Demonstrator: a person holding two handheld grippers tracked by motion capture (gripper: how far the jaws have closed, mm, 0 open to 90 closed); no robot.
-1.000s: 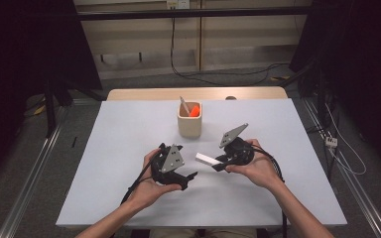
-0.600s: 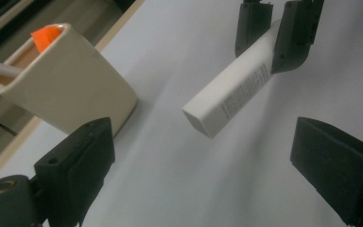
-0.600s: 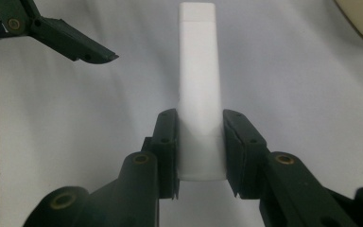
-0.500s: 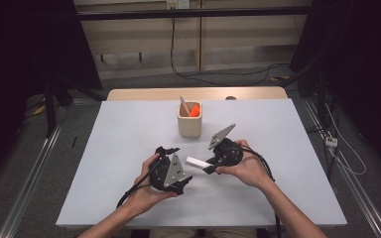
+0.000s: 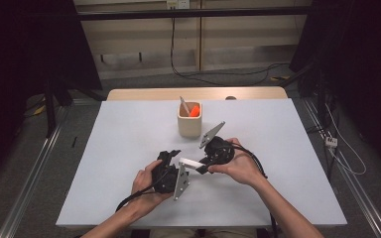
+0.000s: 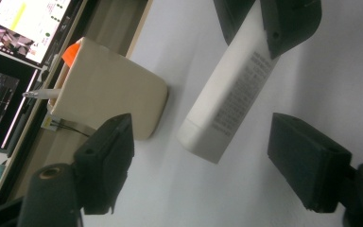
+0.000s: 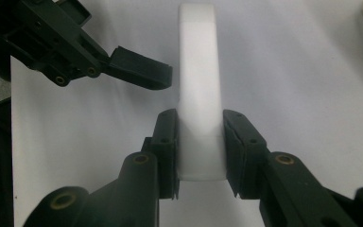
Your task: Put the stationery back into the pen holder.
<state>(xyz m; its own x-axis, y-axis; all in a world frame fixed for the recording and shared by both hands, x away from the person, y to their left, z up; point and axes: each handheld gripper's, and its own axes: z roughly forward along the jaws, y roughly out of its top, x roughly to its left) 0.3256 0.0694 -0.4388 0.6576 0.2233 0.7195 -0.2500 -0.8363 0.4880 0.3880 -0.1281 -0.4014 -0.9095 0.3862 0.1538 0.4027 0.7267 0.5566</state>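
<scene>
At frame centre, the right tongs (image 5: pixel 202 167) grip one end of the white tube (image 5: pixel 189 163); its long axis points left toward the released left tongs (image 5: pixel 171 157), waiting just beside its free end above the counter (image 5: pixel 287 148).

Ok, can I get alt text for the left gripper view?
A white tube with fine print, held by the right tool at the top, hangs between the open jaws of the left tool, above the white table. A beige cup stands behind.
</scene>
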